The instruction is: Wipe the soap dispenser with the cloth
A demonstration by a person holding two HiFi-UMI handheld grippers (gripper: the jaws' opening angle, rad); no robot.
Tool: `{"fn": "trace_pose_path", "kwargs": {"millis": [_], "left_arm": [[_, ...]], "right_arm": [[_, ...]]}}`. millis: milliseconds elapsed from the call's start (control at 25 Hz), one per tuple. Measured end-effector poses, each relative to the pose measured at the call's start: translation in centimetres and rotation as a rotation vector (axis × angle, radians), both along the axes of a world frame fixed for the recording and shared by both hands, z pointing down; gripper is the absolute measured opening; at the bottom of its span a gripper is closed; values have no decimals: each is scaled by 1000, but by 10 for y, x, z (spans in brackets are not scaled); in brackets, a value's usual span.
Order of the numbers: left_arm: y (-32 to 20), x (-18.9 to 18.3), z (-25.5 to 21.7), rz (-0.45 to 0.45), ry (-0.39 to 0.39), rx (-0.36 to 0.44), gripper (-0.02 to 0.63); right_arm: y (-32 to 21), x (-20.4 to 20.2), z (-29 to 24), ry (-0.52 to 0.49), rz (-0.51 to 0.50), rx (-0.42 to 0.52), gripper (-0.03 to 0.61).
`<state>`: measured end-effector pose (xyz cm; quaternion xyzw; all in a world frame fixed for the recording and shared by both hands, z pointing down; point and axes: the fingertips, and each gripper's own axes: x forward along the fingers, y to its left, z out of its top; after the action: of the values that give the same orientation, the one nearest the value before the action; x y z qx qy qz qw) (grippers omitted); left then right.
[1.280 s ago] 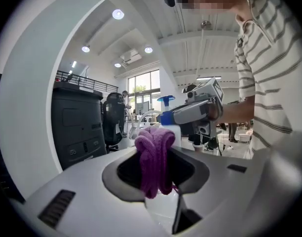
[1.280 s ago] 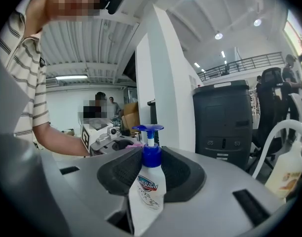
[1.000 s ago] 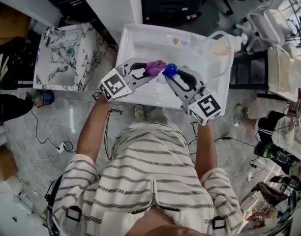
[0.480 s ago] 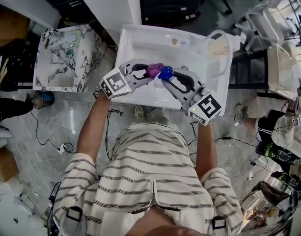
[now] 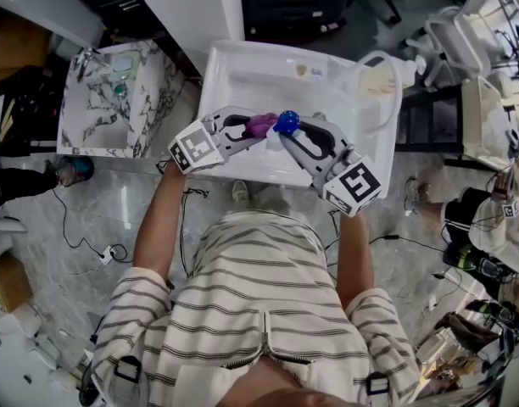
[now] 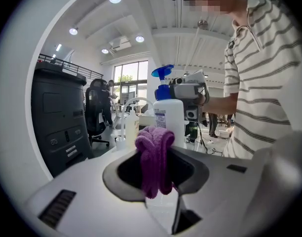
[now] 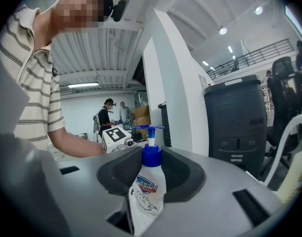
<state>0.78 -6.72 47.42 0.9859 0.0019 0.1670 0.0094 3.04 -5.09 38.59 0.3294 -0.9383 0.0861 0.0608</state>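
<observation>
A white soap dispenser [image 7: 147, 191] with a blue pump top [image 5: 287, 122] stands upright between the jaws of my right gripper [image 7: 150, 174], which is shut on its body. My left gripper [image 6: 156, 154] is shut on a bunched purple cloth [image 6: 155, 157]. In the head view the cloth [image 5: 259, 125] sits just left of the pump top, close against the bottle. In the left gripper view the dispenser [image 6: 169, 117] rises directly behind the cloth. Whether they touch I cannot tell. Both grippers hover over the white sink [image 5: 242, 75].
A marble-patterned basin [image 5: 98, 108] stands to the left of the sink. A curved white tap [image 5: 387, 66] and a pale bottle [image 6: 131, 127] are at the sink's far right corner. A dark cabinet [image 6: 57, 122] stands beyond. Cables lie on the floor [image 5: 90, 244].
My left gripper has sunk a little with the purple cloth, which now sits lower and further left beside the bottle. The right gripper and dispenser have stayed almost still.
</observation>
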Motion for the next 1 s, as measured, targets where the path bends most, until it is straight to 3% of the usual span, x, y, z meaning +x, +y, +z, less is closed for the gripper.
{"fn": "trace_pose_path", "kwargs": {"millis": [200, 520, 1000], "left_arm": [[-1, -9, -3, -78, 26, -9, 115], [-11, -21, -15, -217, 79, -6, 117], [-31, -26, -24, -526, 142, 17, 118]], "right_arm": [[-5, 1, 0, -7, 48, 0, 135], [-21, 10, 5, 14, 230, -10, 133], [-45, 30, 23, -20, 451, -18, 134]]}}
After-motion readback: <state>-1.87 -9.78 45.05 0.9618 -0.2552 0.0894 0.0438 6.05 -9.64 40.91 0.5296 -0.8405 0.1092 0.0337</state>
